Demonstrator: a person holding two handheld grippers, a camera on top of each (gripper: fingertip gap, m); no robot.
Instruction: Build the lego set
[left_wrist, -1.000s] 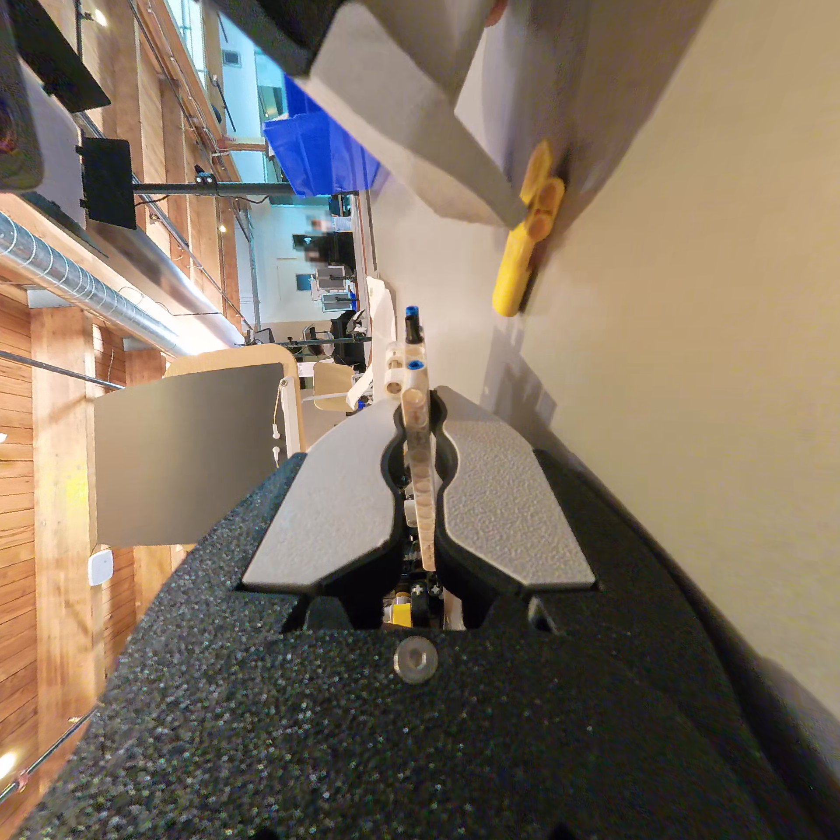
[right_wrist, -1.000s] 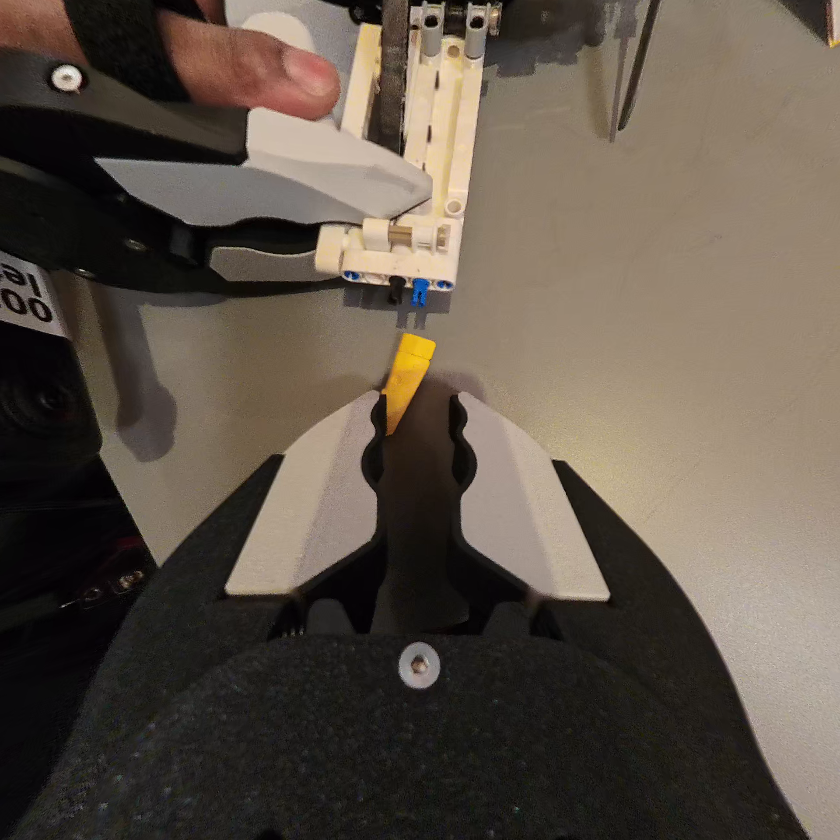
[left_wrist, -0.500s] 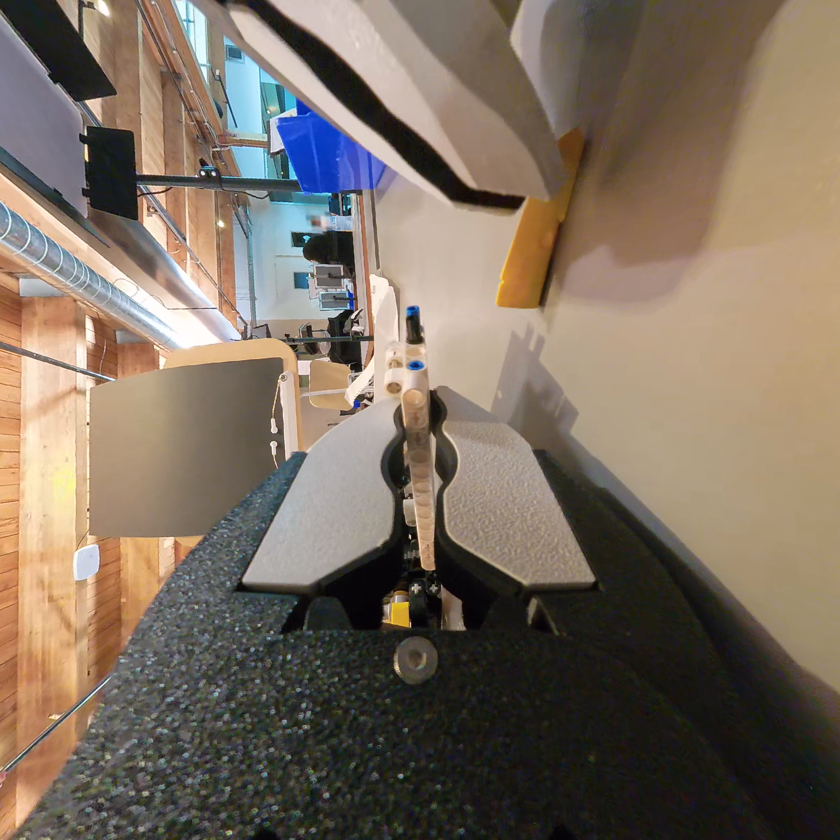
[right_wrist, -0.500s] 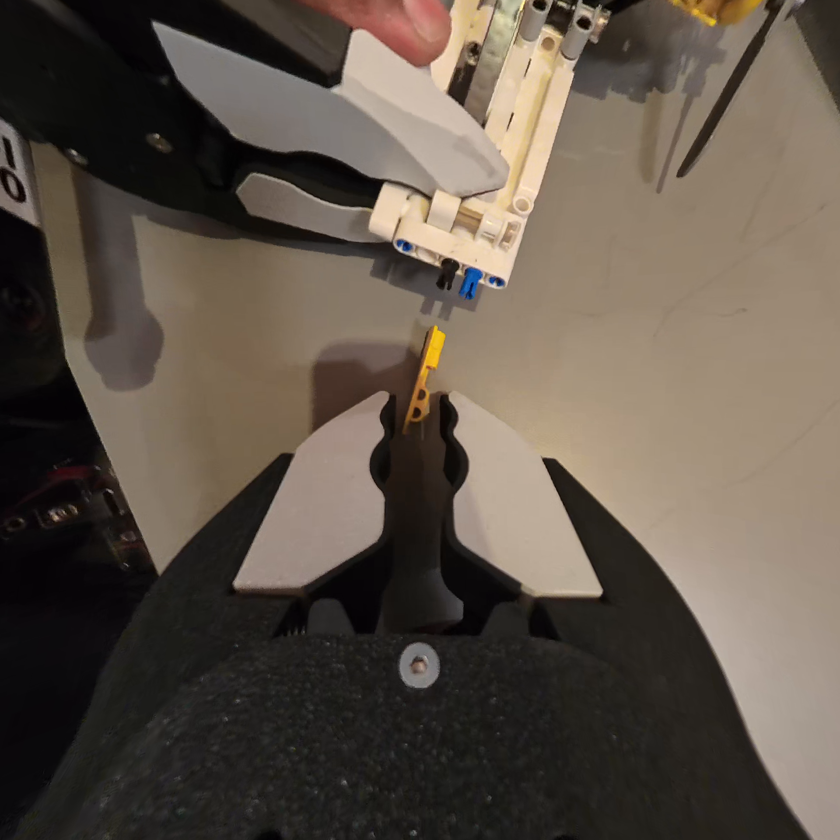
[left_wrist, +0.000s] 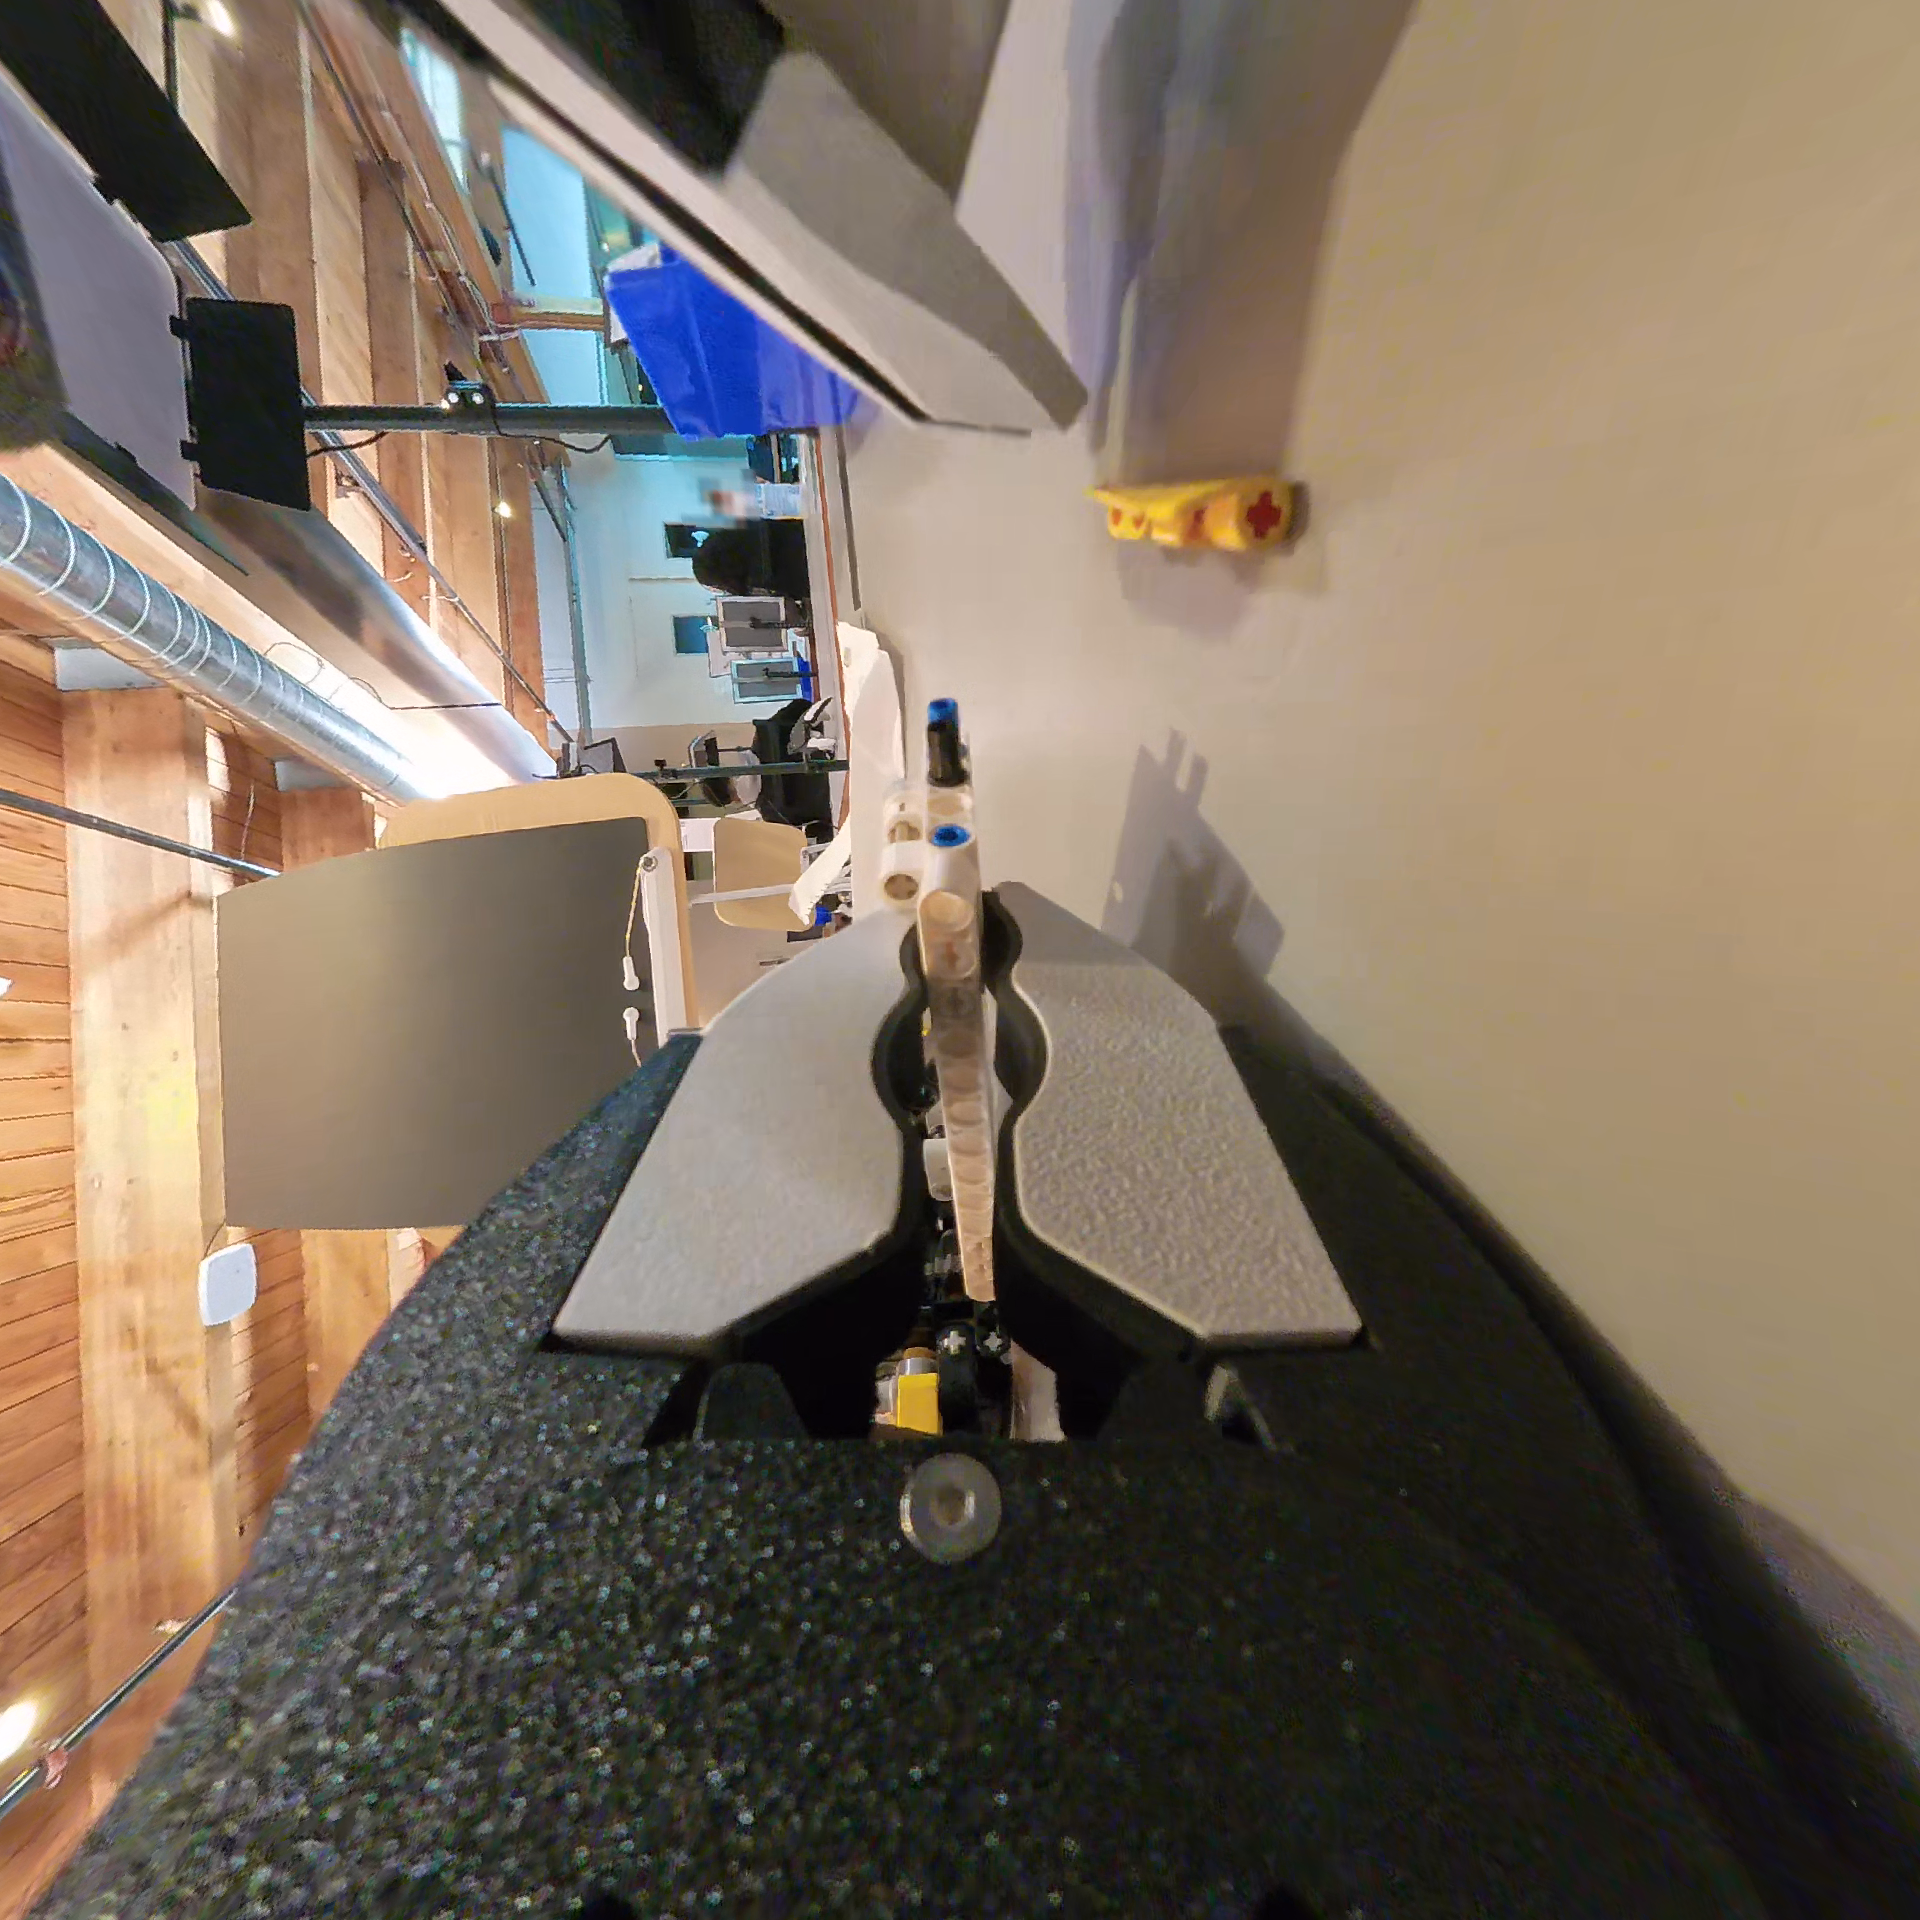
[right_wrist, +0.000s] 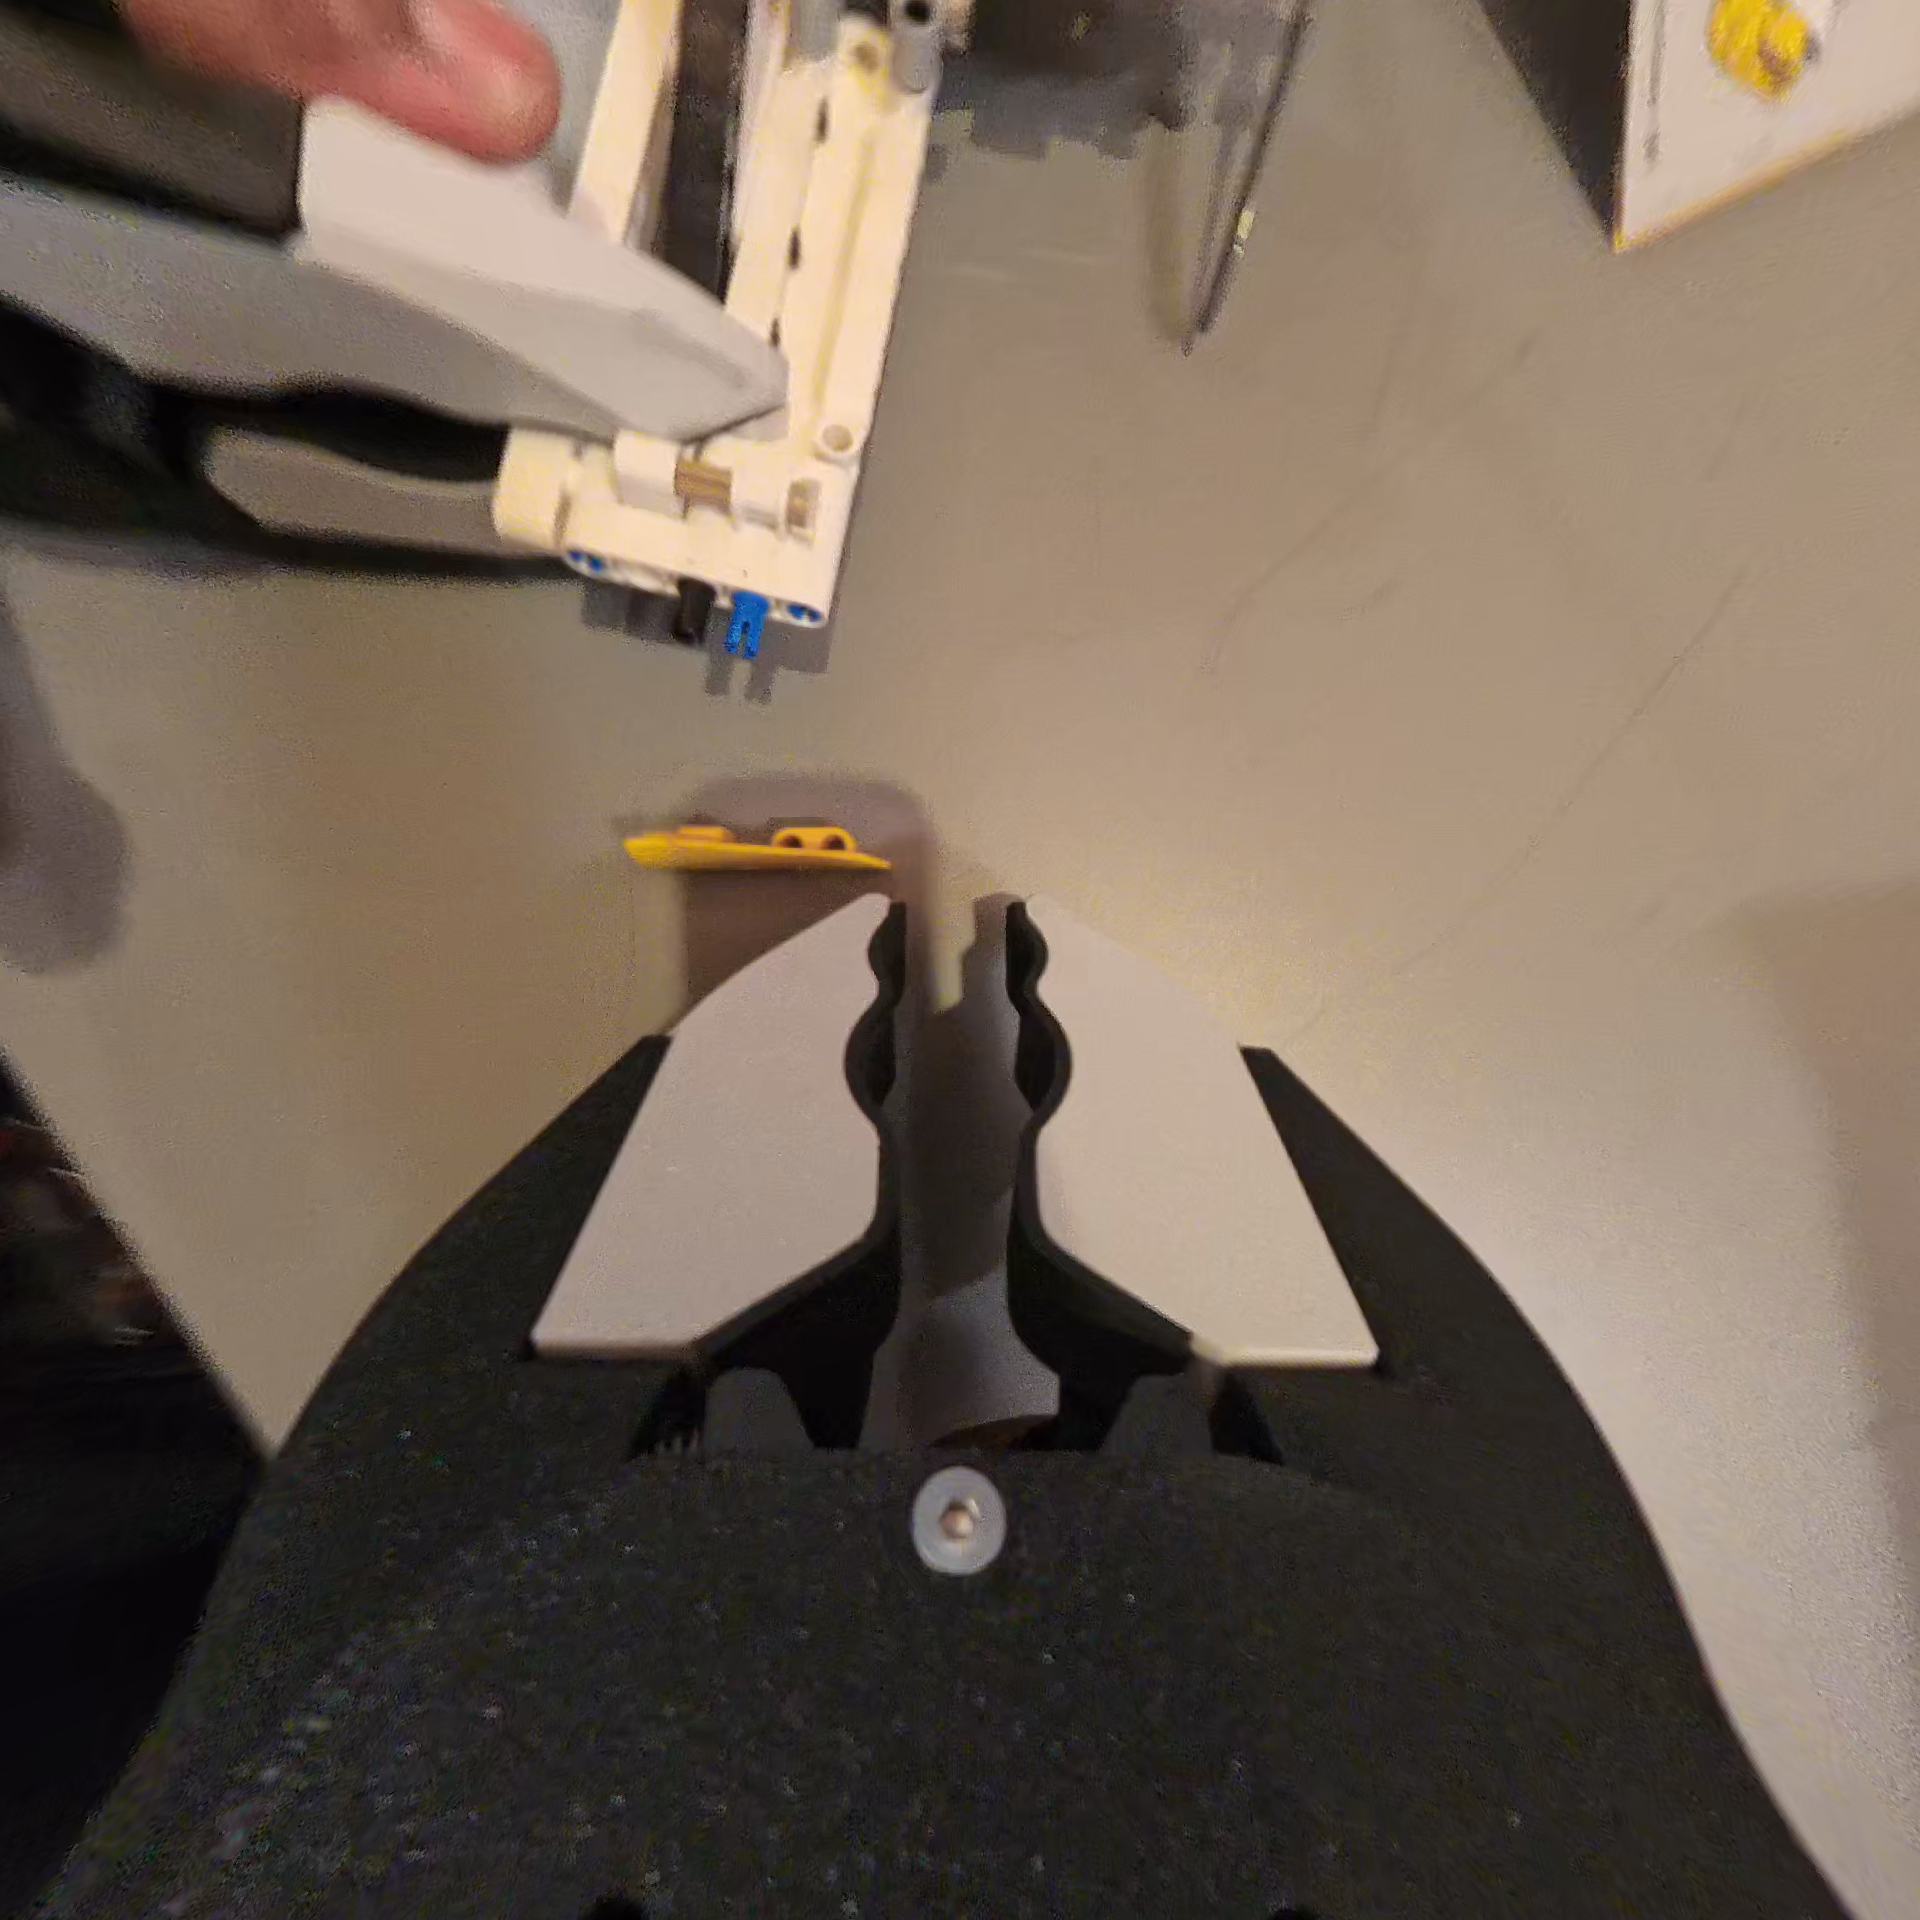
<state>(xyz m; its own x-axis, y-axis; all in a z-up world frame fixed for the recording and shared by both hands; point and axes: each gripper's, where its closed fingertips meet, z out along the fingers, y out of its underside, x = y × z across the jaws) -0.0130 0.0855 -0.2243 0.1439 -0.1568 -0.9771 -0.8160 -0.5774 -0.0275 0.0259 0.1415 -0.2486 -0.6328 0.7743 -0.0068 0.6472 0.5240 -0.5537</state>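
Background, left wrist view: blue bin (left_wrist: 717, 353) beyond the counter (left_wrist: 1558, 727); ribbed metal duct (left_wrist: 187, 644) along timber wall (left_wrist: 62, 1039); dark panel (left_wrist: 426, 1018) on a pale wooden frame; black mounted box (left_wrist: 244, 400). Right wrist view: thin dark rod (right_wrist: 1236, 239) and a box corner (right_wrist: 1756, 114) on the counter.

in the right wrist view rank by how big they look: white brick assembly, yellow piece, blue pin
1. white brick assembly
2. yellow piece
3. blue pin
The assembly is held above the table, so nearness may inflate it slightly.
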